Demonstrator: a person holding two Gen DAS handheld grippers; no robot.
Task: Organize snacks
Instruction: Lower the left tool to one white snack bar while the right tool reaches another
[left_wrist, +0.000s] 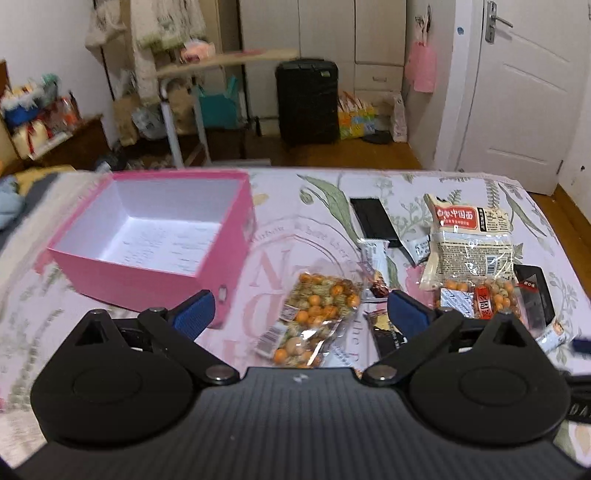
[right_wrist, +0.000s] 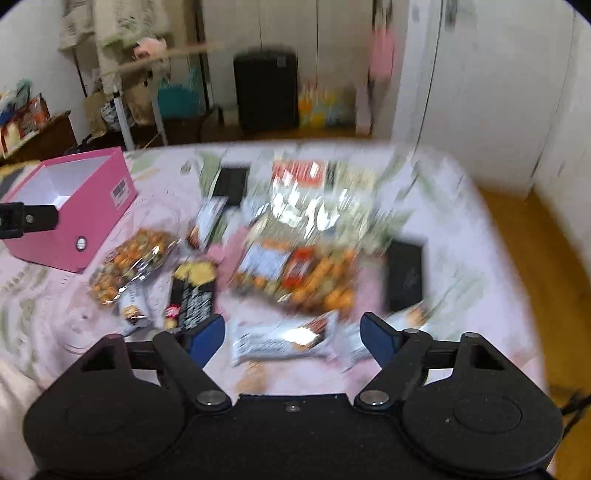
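My left gripper (left_wrist: 301, 314) is wide open, blue pads (left_wrist: 195, 312) splayed far apart w/ nothing between them, held level and pointing fwd. Black linkage arms angle outward from the body on both sides. My right gripper (right_wrist: 293, 334) is also open, pads (right_wrist: 208, 334) well apart, nothing gripped; its view is blurred. In the right wrist view, part of my left gripper (right_wrist: 27, 219) pokes in at the left edge.

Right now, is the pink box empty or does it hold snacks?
Empty: the pink box is open-topped, showing only its bare white floor; the snacks lie outside on the bed.
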